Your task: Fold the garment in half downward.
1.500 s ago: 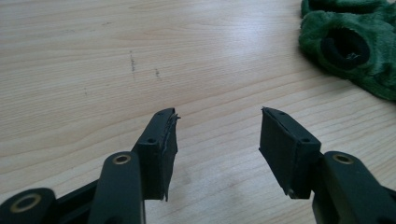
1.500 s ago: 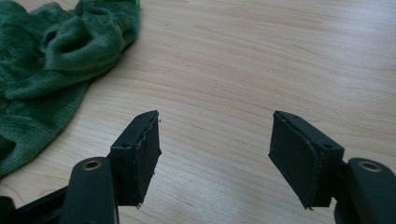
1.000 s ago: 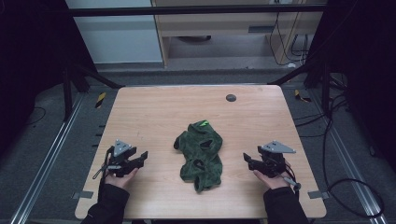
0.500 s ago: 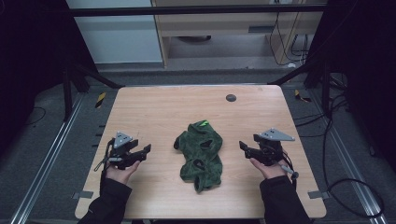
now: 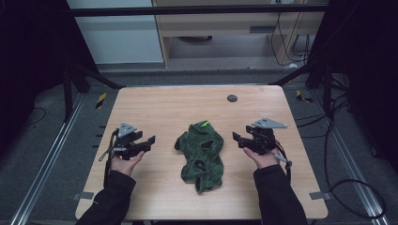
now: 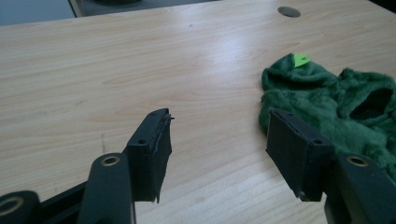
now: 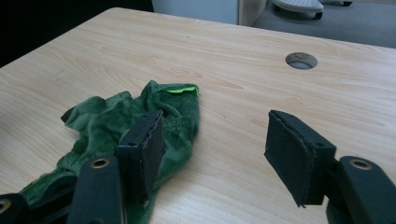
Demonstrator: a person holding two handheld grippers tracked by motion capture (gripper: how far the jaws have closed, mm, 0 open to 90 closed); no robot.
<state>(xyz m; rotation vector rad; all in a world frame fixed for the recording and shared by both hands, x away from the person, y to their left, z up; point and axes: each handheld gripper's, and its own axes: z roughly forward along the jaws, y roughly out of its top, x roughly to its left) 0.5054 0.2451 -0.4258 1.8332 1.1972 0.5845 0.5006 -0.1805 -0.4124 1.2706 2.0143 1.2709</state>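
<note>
A pale wooden table is seen from above in a dim room, with dark floor and metal rails at both sides and a light cabinet across the top of the frame. A round cable hole is set into the board right of centre, toward the far edge.

A crumpled green fleece garment is laid at the middle of the frame, a little below centre, with a bright green tag at its upper end and dark openings showing in the pile. It is bunched rather than spread flat, so work on it appears not yet begun.

The left gripper is held at the lower left of the garment, near it but apart, and the right gripper at its right, just beside the cloth. Both are pointed inward at the garment from opposite sides, probably so that two edges can be taken at once.

In the left gripper view the jaws are spread wide with nothing between them, the fleece lying at the right of the frame. In the right gripper view the jaws are likewise wide and empty, the cloth lying at the lower left, partly behind the left-hand jaw.
</note>
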